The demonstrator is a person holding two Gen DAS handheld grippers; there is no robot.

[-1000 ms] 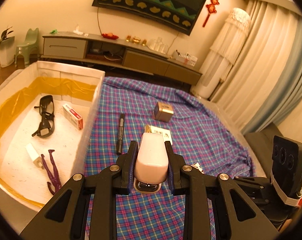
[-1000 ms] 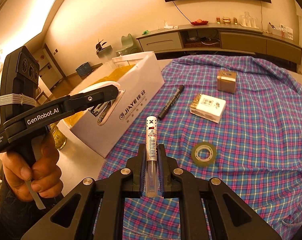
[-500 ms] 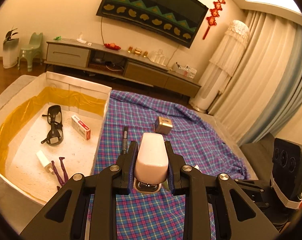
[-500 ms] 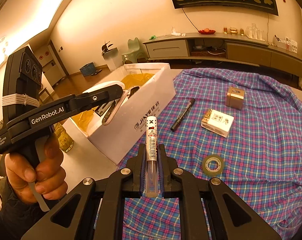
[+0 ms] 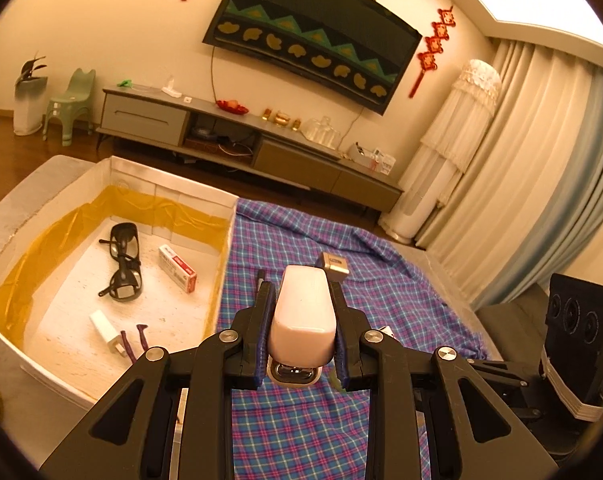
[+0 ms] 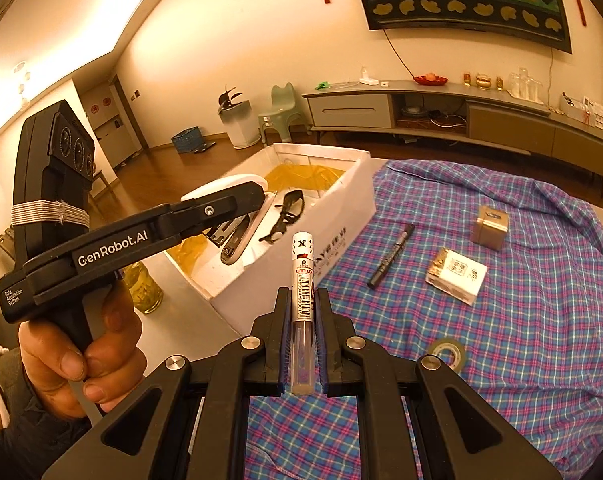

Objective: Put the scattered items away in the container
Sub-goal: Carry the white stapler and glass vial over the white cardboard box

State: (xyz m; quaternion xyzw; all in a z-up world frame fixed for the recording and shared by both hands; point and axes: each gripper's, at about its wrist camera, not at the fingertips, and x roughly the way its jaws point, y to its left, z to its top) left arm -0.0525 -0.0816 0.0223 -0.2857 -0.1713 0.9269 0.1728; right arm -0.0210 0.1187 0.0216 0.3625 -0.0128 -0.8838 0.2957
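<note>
My left gripper point(image 5: 301, 292) is shut on a white stapler point(image 5: 303, 320), held above the plaid cloth just right of the white container point(image 5: 173, 190). In the right wrist view the left gripper point(image 6: 257, 196) and the stapler point(image 6: 237, 240) hover over the container's point(image 6: 341, 200) near corner. My right gripper point(image 6: 302, 292) is shut on a clear pen with a white cap point(image 6: 302, 264), which points toward the container. Inside lie black glasses point(image 5: 123, 264), a red-and-white small box point(image 5: 177, 268), a white block point(image 5: 105, 328) and a purple item point(image 5: 135, 340).
On the plaid cloth point(image 6: 521, 340) lie a black marker point(image 6: 389, 256), a gold box point(image 6: 489, 226), a white pack point(image 6: 457, 276) and a tape roll point(image 6: 447, 354). A bottle point(image 6: 141, 288) stands on the grey surface beside the container. A hand point(image 6: 81, 360) grips the left handle.
Both grippers have risen and drifted toward the container, each keeping its grip. The stapler now hangs over the container's corner instead of beside its wall.
</note>
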